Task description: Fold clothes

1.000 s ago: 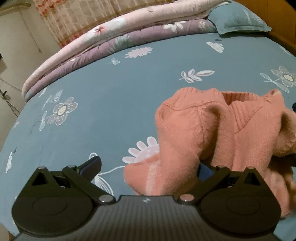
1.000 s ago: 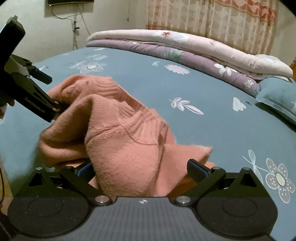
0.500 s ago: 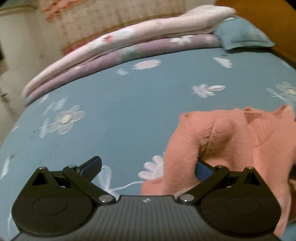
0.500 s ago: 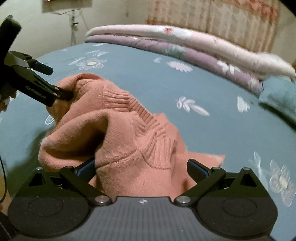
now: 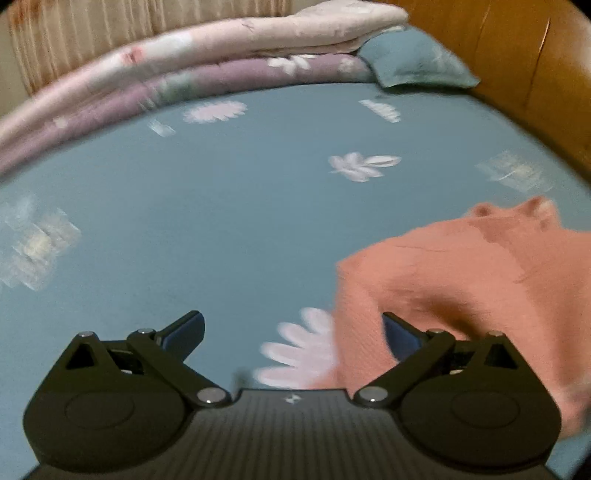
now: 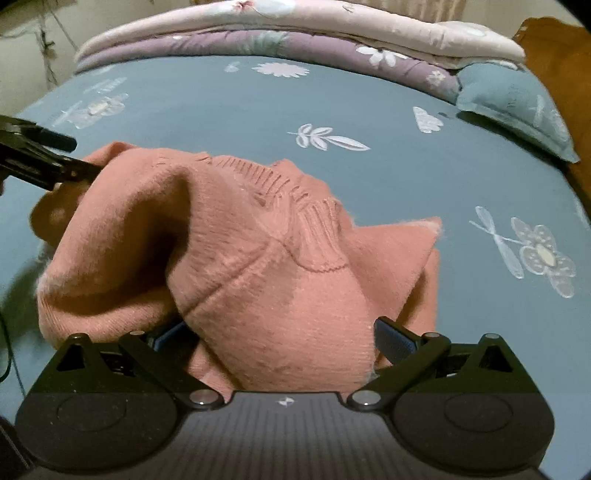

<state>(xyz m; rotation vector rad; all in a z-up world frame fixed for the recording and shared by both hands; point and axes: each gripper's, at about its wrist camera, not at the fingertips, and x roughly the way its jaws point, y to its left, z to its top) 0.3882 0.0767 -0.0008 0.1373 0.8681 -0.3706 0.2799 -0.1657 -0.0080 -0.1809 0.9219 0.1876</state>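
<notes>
The pink sweater is lying bunched on the blue bedsheet; the left gripper and right gripper are both gaping wide, sweater fabric draping between the fingers

sweater: 1 | hand-held gripper: 2 | quilt: 2 | pillow: 1

Sweater lies bunched on the bed, near its front edge. Right gripper sits in front of the sweater, fabric draped between its spread fingers; left gripper is at the sweater's left end, one finger touching the fabric. Folded quilts lie along the bed's far edge, with a pillow at their right end, beside the headboard.
</notes>
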